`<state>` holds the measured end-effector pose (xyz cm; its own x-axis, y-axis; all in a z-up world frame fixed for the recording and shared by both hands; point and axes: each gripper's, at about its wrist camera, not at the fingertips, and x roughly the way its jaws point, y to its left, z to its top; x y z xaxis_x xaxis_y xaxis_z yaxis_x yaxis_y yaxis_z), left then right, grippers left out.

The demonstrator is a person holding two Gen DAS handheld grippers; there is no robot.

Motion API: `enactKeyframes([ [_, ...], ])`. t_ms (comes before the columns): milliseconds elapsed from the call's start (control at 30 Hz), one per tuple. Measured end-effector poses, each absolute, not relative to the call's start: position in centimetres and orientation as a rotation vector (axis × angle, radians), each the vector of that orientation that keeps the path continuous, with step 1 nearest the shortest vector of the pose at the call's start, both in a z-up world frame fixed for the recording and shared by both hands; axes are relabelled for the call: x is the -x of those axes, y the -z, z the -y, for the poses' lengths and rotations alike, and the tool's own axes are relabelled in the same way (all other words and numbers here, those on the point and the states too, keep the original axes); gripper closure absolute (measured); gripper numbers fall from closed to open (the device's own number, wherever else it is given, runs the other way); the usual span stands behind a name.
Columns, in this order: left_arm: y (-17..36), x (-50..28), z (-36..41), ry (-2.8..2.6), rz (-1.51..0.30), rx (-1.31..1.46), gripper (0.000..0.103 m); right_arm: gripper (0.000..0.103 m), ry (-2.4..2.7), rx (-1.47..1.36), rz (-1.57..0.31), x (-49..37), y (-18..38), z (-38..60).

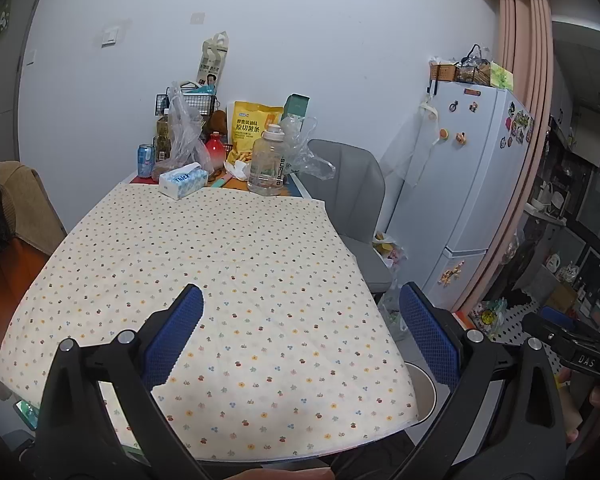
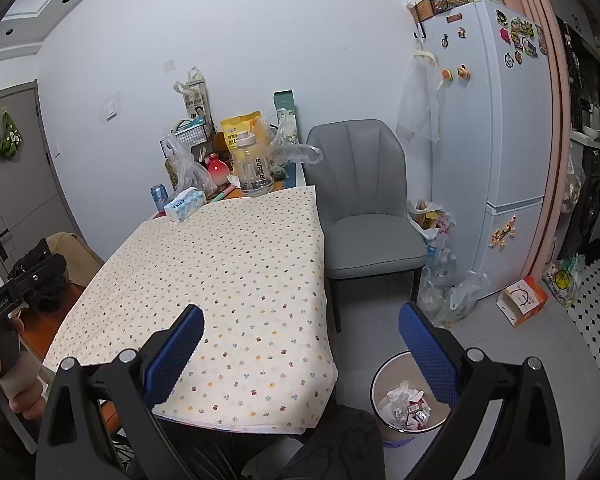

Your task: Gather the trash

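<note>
My left gripper (image 1: 302, 320) is open and empty, hovering over the near half of the table's flowered cloth (image 1: 220, 248). My right gripper (image 2: 304, 344) is also open and empty, above the table's near right corner. Below its right finger, a round waste bin (image 2: 375, 384) stands on the floor with crumpled paper and wrappers (image 2: 408, 400) inside. In the left wrist view, a slice of the bin (image 1: 422, 388) shows past the cloth's edge. A crumpled white tissue (image 1: 238, 169) lies among the clutter at the table's far end.
The far end holds a tissue box (image 1: 182, 180), a clear water jug (image 1: 266, 160), a yellow snack bag (image 1: 252, 128), a can (image 1: 145, 160) and plastic bags. A grey chair (image 2: 364, 216) stands right of the table, with a fridge (image 2: 496, 140) and floor bags (image 2: 448, 296) beyond.
</note>
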<state>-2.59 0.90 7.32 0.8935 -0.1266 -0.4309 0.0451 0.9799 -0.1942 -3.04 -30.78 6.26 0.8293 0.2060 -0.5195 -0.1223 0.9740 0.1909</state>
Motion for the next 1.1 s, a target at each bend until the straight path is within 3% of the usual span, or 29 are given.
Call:
enactKeyframes([
  [1100,-5.9,1.7,-0.7,0.098,-0.500,0.172,0.006,0.008,-0.165,-0.165,-0.571,3.1,-5.7,31.2],
])
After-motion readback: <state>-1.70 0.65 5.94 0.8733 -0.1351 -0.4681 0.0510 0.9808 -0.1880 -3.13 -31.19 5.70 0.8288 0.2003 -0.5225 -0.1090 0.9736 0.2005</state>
